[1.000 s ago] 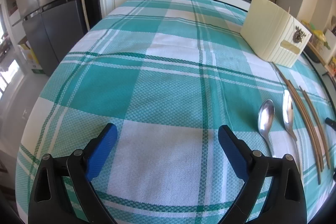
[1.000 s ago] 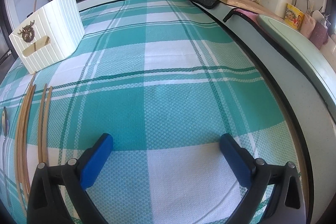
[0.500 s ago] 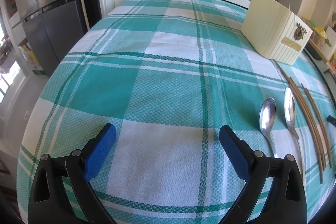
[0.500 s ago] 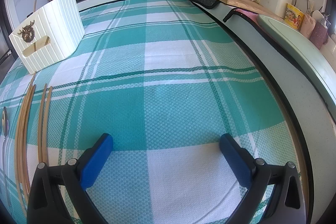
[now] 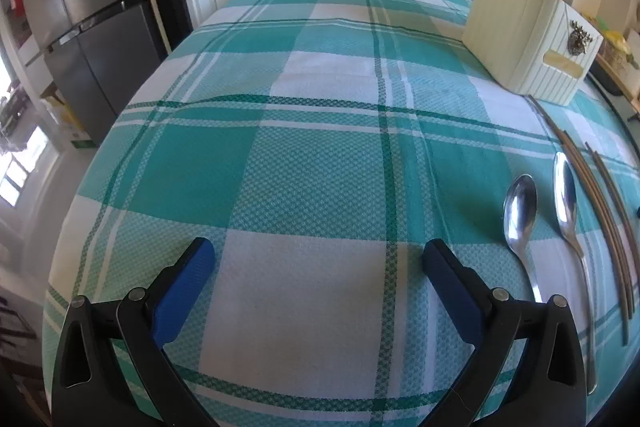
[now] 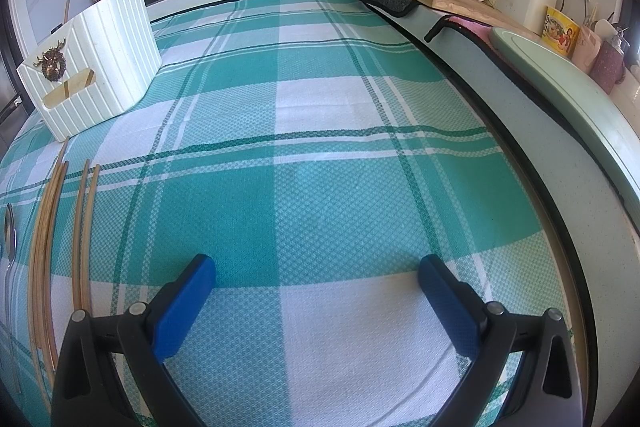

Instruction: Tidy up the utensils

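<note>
On the checked cloth (image 5: 320, 155), 2 spoons (image 5: 520, 211) beside chopsticks (image 6: 44, 259); both tongs gape.

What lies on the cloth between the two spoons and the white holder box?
In the left wrist view, only bare checked tablecloth separates the spoons from the holder box; the chopsticks run alongside, their far tips nearly reaching the box.

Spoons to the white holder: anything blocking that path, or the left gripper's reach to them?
Nothing visible. Both spoons lie flat on bare cloth right of the open left gripper; only checked cloth and the chopsticks alongside lead toward the holder.
</note>
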`<state>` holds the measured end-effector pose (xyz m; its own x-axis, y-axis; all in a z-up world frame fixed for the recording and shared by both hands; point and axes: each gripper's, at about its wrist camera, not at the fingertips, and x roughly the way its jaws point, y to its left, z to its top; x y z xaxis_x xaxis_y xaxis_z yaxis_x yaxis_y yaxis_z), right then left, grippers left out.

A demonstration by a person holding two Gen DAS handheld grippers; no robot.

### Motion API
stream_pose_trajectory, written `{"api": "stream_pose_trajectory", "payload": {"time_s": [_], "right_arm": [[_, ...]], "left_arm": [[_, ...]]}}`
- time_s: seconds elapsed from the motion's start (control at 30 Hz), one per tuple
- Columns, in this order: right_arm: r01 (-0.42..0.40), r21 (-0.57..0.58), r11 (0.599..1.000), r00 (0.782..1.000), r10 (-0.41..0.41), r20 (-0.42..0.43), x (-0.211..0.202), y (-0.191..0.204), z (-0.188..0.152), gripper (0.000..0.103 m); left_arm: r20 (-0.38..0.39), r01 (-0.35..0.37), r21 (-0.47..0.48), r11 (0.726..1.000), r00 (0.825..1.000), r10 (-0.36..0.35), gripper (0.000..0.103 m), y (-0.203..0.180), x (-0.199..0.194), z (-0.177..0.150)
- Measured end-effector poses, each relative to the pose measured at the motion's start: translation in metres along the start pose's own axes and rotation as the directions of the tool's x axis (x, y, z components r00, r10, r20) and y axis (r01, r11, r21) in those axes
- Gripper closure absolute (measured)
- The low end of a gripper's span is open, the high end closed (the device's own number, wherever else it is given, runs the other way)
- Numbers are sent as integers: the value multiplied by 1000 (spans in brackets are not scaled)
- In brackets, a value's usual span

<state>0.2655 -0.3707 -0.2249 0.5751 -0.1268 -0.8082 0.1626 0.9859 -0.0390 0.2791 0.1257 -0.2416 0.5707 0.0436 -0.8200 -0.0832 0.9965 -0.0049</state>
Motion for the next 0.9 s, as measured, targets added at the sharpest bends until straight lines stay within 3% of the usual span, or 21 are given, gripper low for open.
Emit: {"api": "stream_pose_trajectory", "payload": {"time_s": [0.8, 0.9], "right_arm": [[-1, 1, 1000, 1000, 1, 1, 0, 0, 0, 0], [-3, 1, 1000, 1000, 3, 1, -1, -1, 0, 0]], "left_arm": [[28, 11, -86, 996, 1000, -8, 0, 13, -2, 0], [16, -42, -88, 995, 999, 44, 0, 10, -1, 0]]}}
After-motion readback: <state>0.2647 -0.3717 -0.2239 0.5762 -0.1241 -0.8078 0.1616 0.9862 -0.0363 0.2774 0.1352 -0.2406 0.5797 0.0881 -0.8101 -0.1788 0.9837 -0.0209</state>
